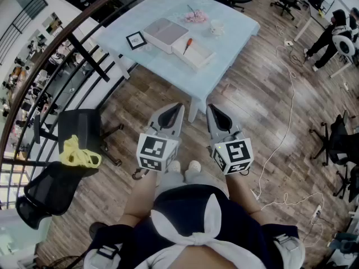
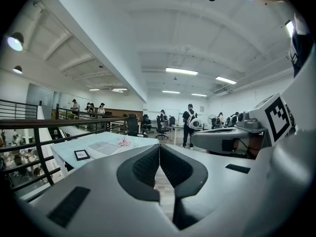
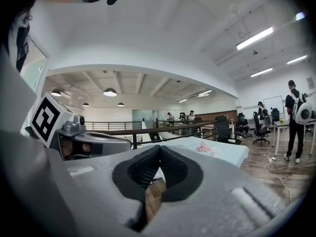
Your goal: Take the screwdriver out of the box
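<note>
We hold the left gripper (image 1: 176, 110) and right gripper (image 1: 212, 110) side by side over the floor (image 1: 252, 97), near the table (image 1: 238, 24), each with jaws pressed together on nothing. The screwdriver (image 1: 187, 45) (red handle) lies in the open box (image 1: 202, 55) on that table

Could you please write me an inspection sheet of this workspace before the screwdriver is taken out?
Surface: table under a pale blue cloth, on a wood floor.
Job's things: box open on the table; screwdriver, orange handle, lying in it.
Clutter: small frame, pink flowers, a white item too small to name.
Grippers: left tongs and right tongs both shut, empty, held short of the table.
Cables: white cable trailing over the floor on the person's right.
Surroundings: railing; chair with a yellow cloth; a person at the far desks.
</note>
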Motion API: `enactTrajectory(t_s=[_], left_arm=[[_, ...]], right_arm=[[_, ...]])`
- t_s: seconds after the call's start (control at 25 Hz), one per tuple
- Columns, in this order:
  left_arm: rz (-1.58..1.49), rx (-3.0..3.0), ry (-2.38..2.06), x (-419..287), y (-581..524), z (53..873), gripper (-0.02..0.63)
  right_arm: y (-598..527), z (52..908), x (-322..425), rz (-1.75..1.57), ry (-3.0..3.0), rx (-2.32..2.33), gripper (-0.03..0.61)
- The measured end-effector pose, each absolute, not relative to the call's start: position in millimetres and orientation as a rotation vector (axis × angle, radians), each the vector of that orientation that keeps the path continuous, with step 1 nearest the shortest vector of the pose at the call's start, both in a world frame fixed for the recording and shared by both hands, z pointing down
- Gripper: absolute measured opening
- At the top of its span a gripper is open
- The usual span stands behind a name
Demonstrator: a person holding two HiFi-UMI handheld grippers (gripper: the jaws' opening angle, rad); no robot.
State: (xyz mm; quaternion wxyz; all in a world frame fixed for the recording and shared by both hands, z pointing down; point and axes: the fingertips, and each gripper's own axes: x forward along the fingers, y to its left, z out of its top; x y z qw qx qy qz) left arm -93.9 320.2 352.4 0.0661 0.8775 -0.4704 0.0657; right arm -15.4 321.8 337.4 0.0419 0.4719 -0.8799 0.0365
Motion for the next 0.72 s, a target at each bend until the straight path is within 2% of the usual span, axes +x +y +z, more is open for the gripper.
enactTrajectory(t_s=[0.72], left_arm=[[0.195,2.577,-1.46,-45,292,381,0.018]], right_arm=[[302,364,55,0.077,-2.675,1.401,-0.002]])
